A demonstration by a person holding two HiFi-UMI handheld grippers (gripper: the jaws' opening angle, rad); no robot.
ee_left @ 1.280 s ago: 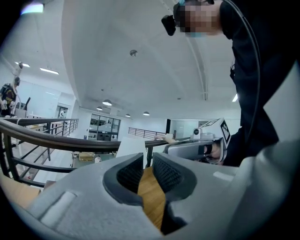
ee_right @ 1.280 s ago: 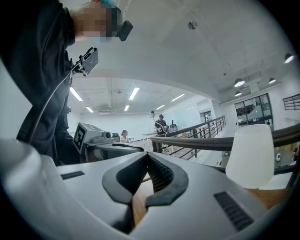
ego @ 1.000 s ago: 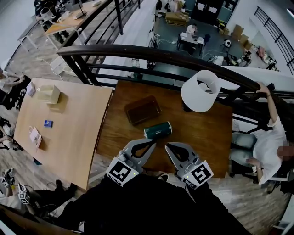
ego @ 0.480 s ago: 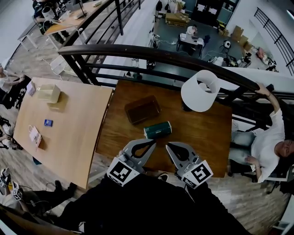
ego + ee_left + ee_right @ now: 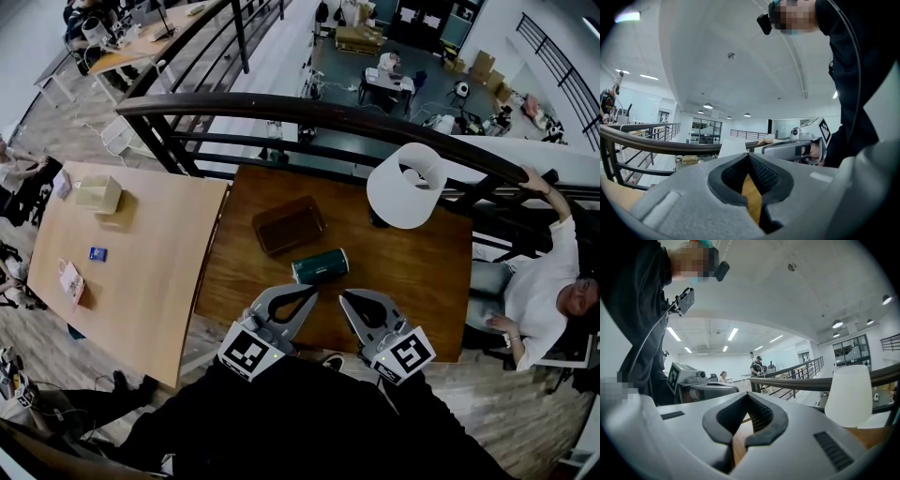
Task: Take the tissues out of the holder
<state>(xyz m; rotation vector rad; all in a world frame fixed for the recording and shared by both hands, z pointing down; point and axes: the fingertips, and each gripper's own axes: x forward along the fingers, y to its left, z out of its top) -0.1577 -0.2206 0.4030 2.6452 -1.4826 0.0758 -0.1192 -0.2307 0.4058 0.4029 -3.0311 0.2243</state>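
Left tool [image 5: 309, 292], right tool [image 5: 345, 298] both closed, empty, near green cylinder [image 5: 321, 266] on table [image 5: 412, 272]

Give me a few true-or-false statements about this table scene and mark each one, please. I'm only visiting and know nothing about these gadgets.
1. The left gripper and the right gripper are both shut and hold nothing. True.
2. The white lamp lies toppled on the floor. False: it stands upright on the dark table, towards the far right corner.
3. The green cylinder lies on its side between the two grippers and the brown holder. True.
4. The left gripper is clamped on the brown holder. False: it is well apart from the holder, at the near edge of the table, with the green cylinder in between.
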